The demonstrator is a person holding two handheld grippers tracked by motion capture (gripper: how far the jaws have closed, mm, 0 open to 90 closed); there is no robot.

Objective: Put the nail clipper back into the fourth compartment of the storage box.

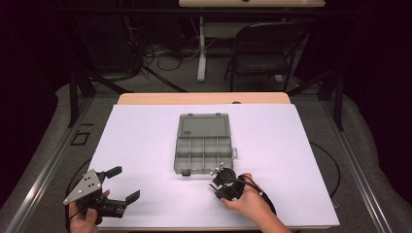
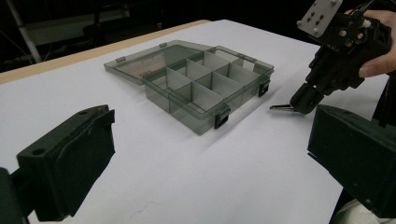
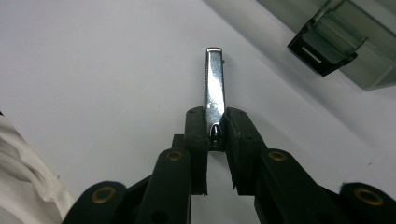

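We see R gripper (image 3: 215,122) pinching metal clip (image 3: 215,88) nr open organiser box (image 1: 202,143), mid-table; L gripper (image 1: 119,183) spread at front-left corner, nothing betw.

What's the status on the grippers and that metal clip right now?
Right gripper shut on the metal clip, near the open organizer box. Left gripper open, holding nothing. Nothing between clip and box.

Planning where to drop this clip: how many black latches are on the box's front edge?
2 latches on the organizer box: one near the front corner, one at the far end.
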